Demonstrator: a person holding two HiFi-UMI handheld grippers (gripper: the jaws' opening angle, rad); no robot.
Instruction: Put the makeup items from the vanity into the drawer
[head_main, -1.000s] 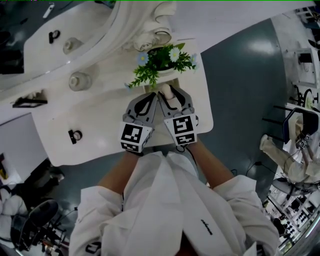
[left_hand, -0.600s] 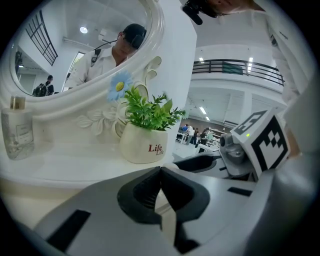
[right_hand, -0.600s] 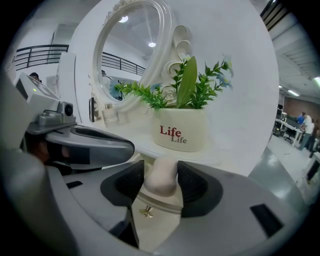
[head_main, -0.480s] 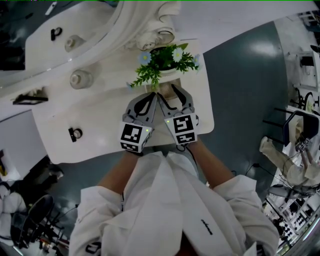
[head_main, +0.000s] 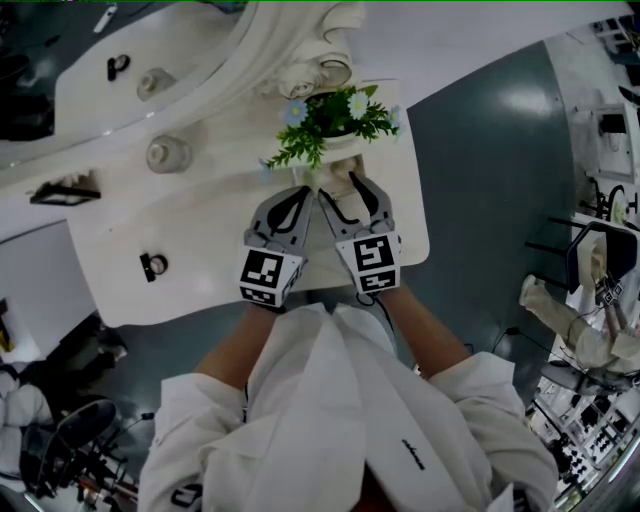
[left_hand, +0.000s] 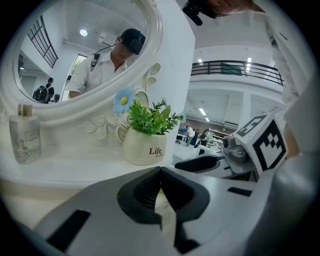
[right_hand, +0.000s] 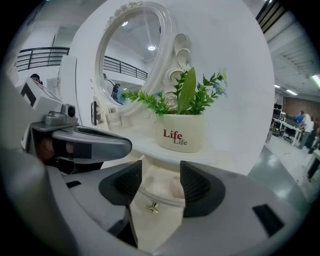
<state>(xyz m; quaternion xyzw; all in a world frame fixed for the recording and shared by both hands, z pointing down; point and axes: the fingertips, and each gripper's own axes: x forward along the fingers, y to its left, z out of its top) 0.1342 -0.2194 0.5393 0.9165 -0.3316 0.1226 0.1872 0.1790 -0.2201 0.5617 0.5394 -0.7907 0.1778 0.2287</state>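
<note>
The right claw (right_hand: 160, 176) is open, holding nothing; the left claw (left_hand: 161, 171) is shut. The clear glass bottle (left_hand: 24, 132), middle left, looks slippery and breakable, so grab its sides.

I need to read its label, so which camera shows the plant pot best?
Right gripper view: the plant pot stands close and central, its Life lettering clear. Left gripper view shows it smaller, off-centre. Head view sees mostly leaves from above.

In front of the flower pot (right_hand: 181, 132), your right gripper (head_main: 340, 187) covers most of the drawer (right_hand: 159, 220). The pinkish item (right_hand: 175, 188) inside sits partly behind one jaw, too little showing to identify. Left of the pot, the small black item (head_main: 152, 266) is too tiny to name.
</note>
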